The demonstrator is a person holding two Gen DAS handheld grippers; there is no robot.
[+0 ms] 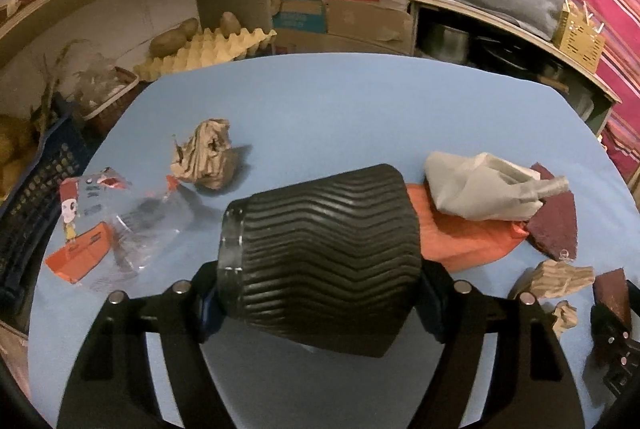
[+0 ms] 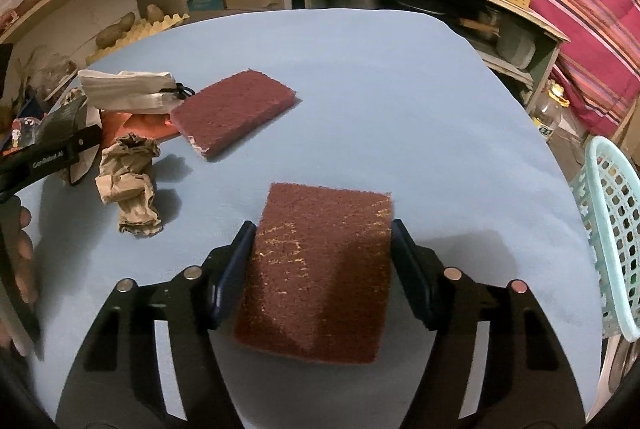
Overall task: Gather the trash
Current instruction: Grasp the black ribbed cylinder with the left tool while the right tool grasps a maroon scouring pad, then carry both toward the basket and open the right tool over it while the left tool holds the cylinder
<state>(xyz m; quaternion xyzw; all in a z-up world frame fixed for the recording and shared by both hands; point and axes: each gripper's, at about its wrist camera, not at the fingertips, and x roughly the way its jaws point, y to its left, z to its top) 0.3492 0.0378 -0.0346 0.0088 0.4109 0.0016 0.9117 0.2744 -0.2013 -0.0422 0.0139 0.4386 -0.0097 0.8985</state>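
Left wrist view: my left gripper (image 1: 320, 293) is clamped on a black ribbed cup (image 1: 320, 253), which lies on its side between the two fingers, its wavy ridges running across and a clear rim at its left end. It hangs just above the blue table (image 1: 340, 109). On the table to the left lie a crumpled brown paper ball (image 1: 206, 153) and a clear plastic wrapper (image 1: 116, 225) with orange print and a cartoon figure. To the right, a grey cloth pouch (image 1: 484, 187) rests on an orange bag (image 1: 460, 233).

Right wrist view: my right gripper (image 2: 322, 269) is closed on a dark red scouring pad (image 2: 320, 269), a flat rectangle with a rough fibrous face and pale yellow scuffs, squeezed by its side edges and tilted over the table. A second red pad (image 2: 234, 111) lies flat farther ahead, left of centre. A twisted brown paper scrap (image 2: 130, 185) sits nearer, on the left. A pale green basket (image 2: 612, 229) stands at the table's right edge.
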